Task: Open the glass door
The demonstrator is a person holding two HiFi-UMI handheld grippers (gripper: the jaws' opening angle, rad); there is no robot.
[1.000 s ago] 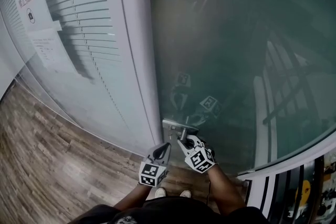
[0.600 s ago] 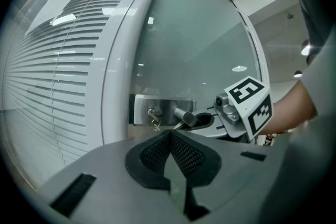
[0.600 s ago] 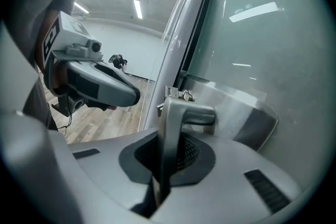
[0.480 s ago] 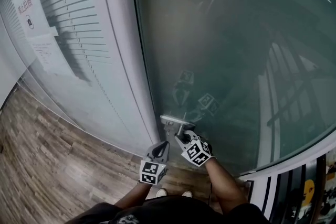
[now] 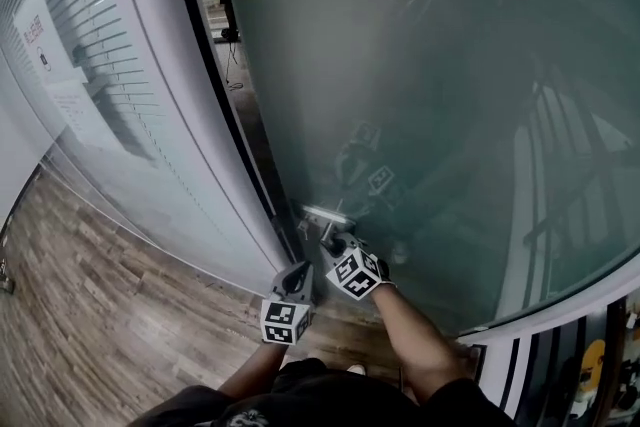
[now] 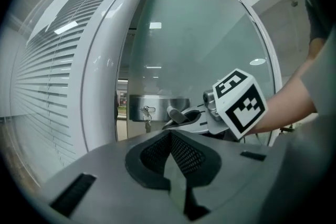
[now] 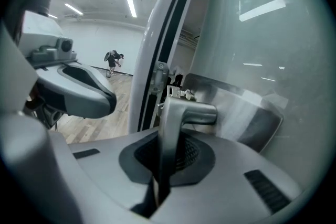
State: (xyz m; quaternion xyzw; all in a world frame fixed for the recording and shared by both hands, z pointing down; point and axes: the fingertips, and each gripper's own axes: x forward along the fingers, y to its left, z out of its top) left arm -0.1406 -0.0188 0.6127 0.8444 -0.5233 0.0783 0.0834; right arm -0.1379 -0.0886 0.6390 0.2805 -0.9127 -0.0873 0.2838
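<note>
The glass door [image 5: 420, 115] stands slightly ajar, with a dark gap [image 5: 235, 105] along its left edge. In the head view my right gripper [image 5: 335, 243] is shut on the door's metal lever handle [image 5: 330, 227], just below the steel lock plate [image 5: 322, 212]. The right gripper view shows the handle [image 7: 181, 118] clamped between the jaws of my right gripper [image 7: 167, 157]. My left gripper [image 5: 298, 280] hangs below and to the left of the handle, and in its own view my left gripper [image 6: 170, 152] is shut with nothing in it.
A white door frame [image 5: 150, 85] and a glass wall with blinds [image 5: 85, 65] and paper notices stand to the left. Keys [image 6: 147, 113] hang from the lock. Wood flooring [image 5: 90, 305] lies below. Two people [image 7: 113, 60] are far off beyond the gap.
The door has swung open and a dark gap has appeared beside the frame. Both grippers have moved left and slightly up in the picture with the handle.
</note>
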